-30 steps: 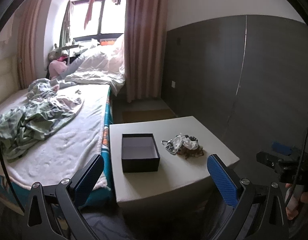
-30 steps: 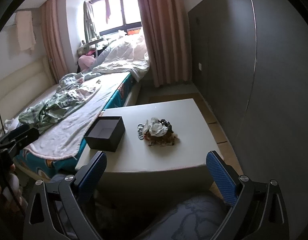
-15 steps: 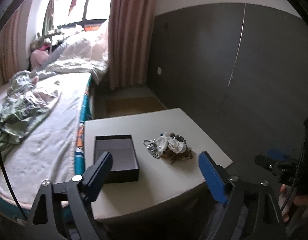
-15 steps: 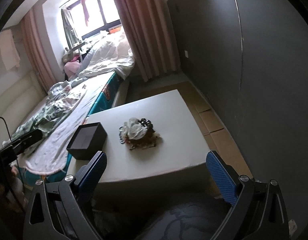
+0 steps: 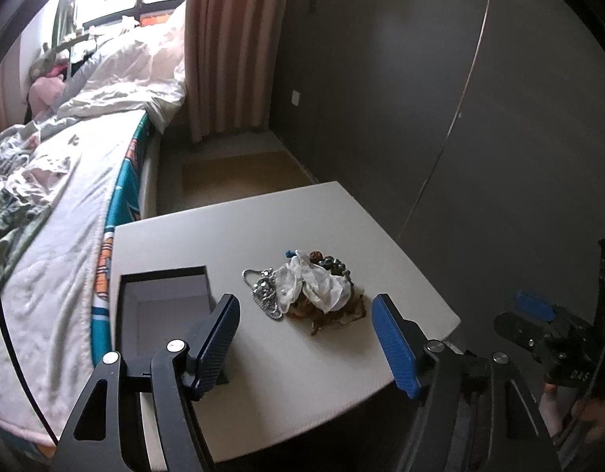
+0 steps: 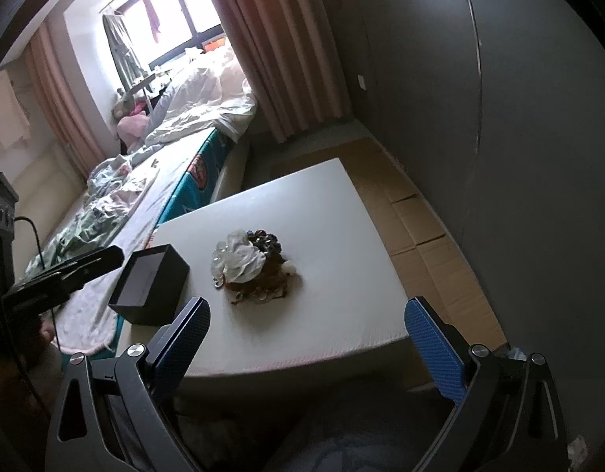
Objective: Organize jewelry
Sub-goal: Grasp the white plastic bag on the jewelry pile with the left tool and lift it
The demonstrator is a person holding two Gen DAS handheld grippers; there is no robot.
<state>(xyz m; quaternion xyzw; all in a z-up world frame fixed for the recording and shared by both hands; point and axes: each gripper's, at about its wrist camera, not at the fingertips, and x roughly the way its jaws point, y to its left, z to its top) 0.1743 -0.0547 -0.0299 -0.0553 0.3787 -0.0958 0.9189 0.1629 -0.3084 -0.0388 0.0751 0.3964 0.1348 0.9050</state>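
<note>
Nearest, the left gripper (image 5: 304,326) hangs over the near part of the white table (image 5: 286,385) with its blue-padded fingers (image 5: 393,340) spread wide and nothing between them. The right gripper (image 6: 304,338) sits at the table's near edge, likewise spread wide and empty; its blue pad (image 6: 434,348) stands off the table's right corner. In the left wrist view the right gripper (image 5: 538,326) appears at the far right, off the table.

Just beyond the left gripper's fingers lies the jewelry pile (image 5: 312,293), a tangle of a silver chain (image 5: 263,293), crumpled white translucent pouches (image 5: 322,285), dark beads (image 5: 332,265) and brownish strands, roughly in the middle of the table. To its left, near the table's left edge and apart from the pile, stands an open black box (image 5: 165,303) with a pale lining; nothing shows in the part of its interior that is visible, the left gripper's finger covering its near right corner.

Past the table, a bed (image 5: 58,204) with rumpled bedding runs along the left side. Farther back hang pink curtains (image 5: 227,43) beside a bright window (image 6: 176,11), and a dark grey wall (image 5: 401,78) rises on the right.
</note>
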